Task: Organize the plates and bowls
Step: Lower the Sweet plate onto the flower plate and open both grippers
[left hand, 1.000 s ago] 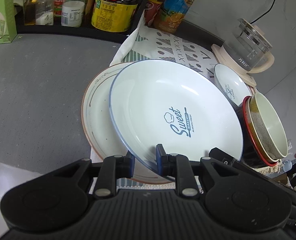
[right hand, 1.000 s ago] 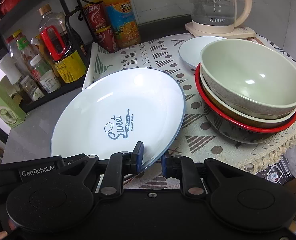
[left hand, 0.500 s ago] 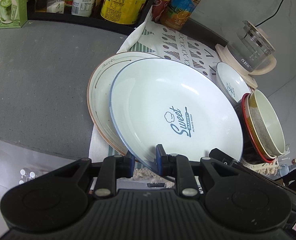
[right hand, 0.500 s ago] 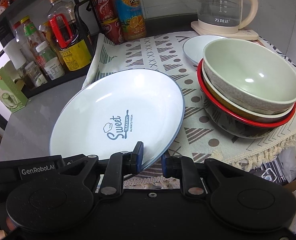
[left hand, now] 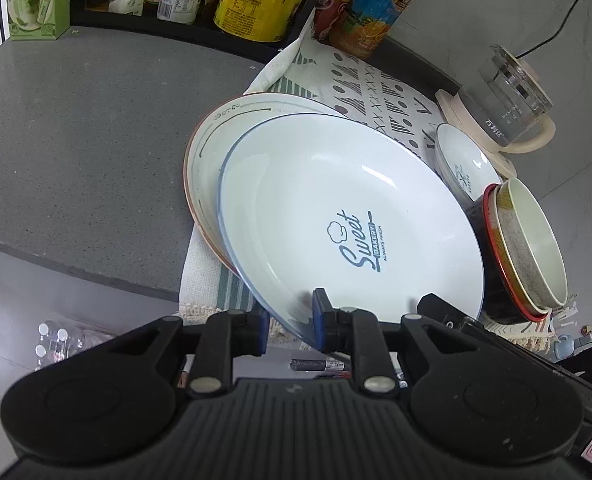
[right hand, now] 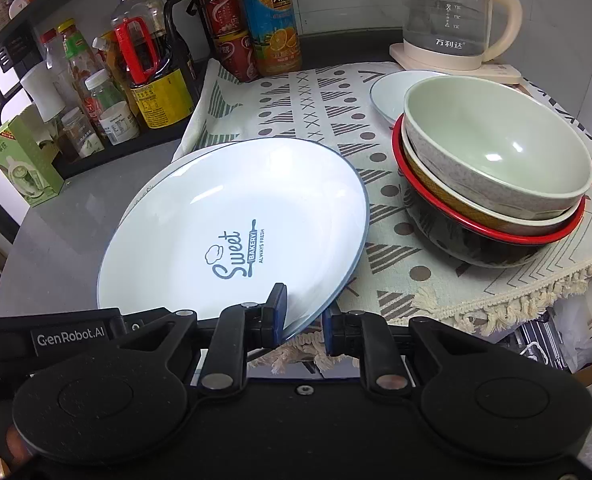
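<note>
Both tongs, left tongs (left hand: 287, 315) and right tongs (right hand: 303, 314), are clamped side by side on the near rim of the round white blue-rimmed "Sweet Bakery" plate (left hand: 351, 216), which tilts above the brown-rimmed cream plate (left hand: 212, 152) at the grey surface (left hand: 76, 140) front edge, on the patterned cloth (right hand: 315, 120). Count: two large plates, one small white saucer (right hand: 387, 92), three nested bowls (right hand: 495, 168) toward the right edge.
</note>
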`<state>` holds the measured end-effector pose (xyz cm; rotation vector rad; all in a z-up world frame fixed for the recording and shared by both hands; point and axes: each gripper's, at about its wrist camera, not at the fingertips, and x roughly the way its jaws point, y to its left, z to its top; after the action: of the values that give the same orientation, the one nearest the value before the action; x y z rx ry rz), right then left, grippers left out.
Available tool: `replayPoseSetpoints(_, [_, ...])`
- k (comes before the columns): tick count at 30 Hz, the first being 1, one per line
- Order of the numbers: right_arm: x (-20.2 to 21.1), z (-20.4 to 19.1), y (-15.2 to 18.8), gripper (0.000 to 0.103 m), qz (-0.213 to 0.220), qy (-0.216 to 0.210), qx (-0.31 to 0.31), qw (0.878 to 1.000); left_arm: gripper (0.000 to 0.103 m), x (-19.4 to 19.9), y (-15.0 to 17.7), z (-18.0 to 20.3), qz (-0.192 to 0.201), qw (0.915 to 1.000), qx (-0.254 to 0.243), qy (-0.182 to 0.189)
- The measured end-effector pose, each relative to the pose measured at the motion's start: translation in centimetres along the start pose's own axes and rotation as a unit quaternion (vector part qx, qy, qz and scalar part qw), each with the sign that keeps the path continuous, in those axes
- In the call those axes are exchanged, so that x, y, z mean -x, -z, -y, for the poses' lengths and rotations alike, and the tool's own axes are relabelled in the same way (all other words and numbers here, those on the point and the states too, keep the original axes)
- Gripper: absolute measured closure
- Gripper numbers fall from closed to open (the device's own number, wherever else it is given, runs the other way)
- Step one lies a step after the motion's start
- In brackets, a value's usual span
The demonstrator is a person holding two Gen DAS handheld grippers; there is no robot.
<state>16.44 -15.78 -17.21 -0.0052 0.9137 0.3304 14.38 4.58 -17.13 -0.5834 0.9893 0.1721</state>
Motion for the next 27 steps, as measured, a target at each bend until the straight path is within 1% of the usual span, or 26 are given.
replayPoseSetpoints(5, [-0.6,0.0,-0.8,0.085,-0.001,-0.006,-0.008,1.000,0.082,-0.3,-0.7,-0.4,-0.011,0.9998,0.017,-0.004])
replayPoseSetpoints(7, [-0.9,-0.1,-1.1,0.085,-0.003,-0.008,-0.012,1.000,0.081,-0.5,-1.0,-0.4,-0.020,0.9996,0.021,-0.005])
replayPoseSetpoints(11, [-1.4,-0.4,-1.6,0.086,-0.005,-0.006,-0.018,1.000,0.078,-0.7,-1.1,-0.2,-0.031,0.9994,0.012,-0.007])
replayPoseSetpoints(15, [-2.1,-0.5,-2.0,0.088,-0.010,-0.002,-0.023,1.000,0.077,-0.8,-1.6,-0.4,-0.043,0.9990,0.012,-0.004])
replayPoseSetpoints(17, [-2.4,-0.7,-2.0,0.088,-0.014,-0.001,-0.024,1.000,0.077,-0.7,-1.8,-0.7,-0.049,0.9987,0.014,-0.011])
replayPoseSetpoints(19, [-2.6,-0.8,-2.0,0.088,-0.019,-0.005,-0.027,0.999,0.077,-0.6,-2.1,-0.8,-0.044,0.9987,0.009,-0.024])
replayPoseSetpoints(23, [-3.1,-0.9,-2.1,0.088,-0.023,0.001,-0.024,0.999,0.077,-0.8,-2.8,-1.4,-0.024,0.9988,0.017,-0.038])
replayPoseSetpoints(25, [-3.5,-0.7,-2.2,0.089,-0.026,0.002,-0.030,0.999,0.077,-1.2,-3.1,-1.7,-0.024,0.9982,0.021,-0.051])
replayPoseSetpoints(27, [-3.8,-0.7,-2.2,0.089,-0.026,0.004,-0.033,0.999,0.077,-1.5,-3.4,-2.2,-0.024,0.9981,0.023,-0.052])
